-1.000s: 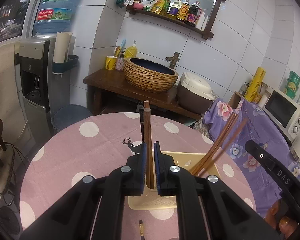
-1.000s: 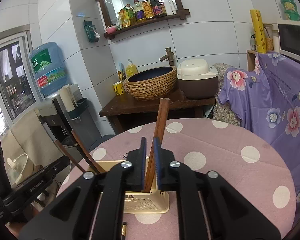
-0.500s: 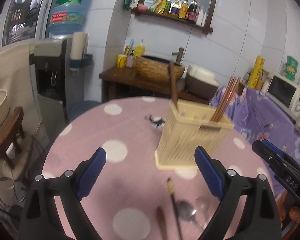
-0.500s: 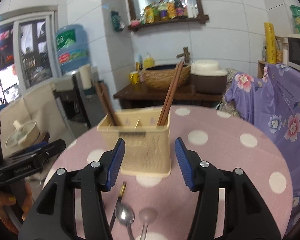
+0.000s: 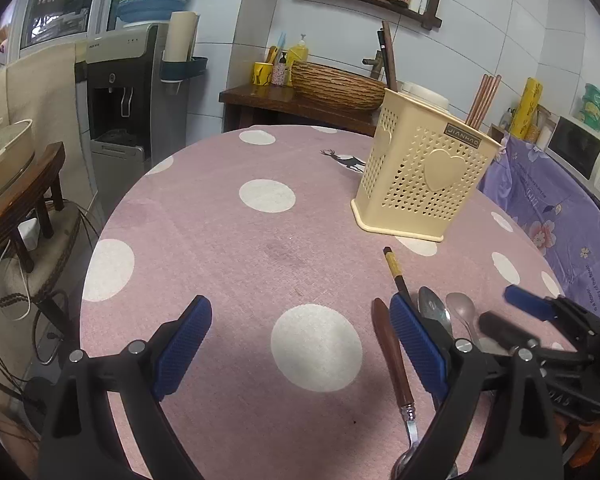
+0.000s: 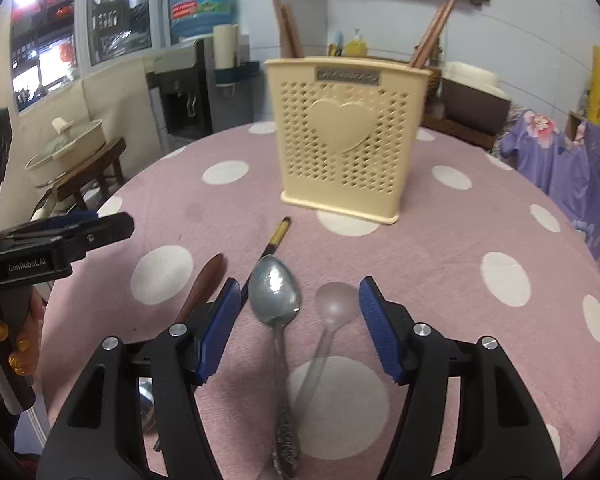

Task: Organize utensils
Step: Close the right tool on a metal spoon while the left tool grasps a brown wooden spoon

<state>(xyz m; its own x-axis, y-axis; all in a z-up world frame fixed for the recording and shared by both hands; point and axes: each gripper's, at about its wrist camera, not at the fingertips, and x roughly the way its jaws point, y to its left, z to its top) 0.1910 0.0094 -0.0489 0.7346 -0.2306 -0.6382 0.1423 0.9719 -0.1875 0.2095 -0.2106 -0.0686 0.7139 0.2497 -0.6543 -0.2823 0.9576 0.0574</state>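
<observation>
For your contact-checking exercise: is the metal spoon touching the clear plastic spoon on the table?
Apart. The right wrist view shows the metal spoon and the clear plastic spoon lying side by side, with a strip of pink tablecloth visible between bowls and handles.

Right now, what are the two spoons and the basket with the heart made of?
The shiny spoon looks like polished metal: it mirrors light. The see-through spoon seems clear plastic, since the cloth shows through it. The cream basket looks like matte moulded plastic, full of little punched holes.
</observation>
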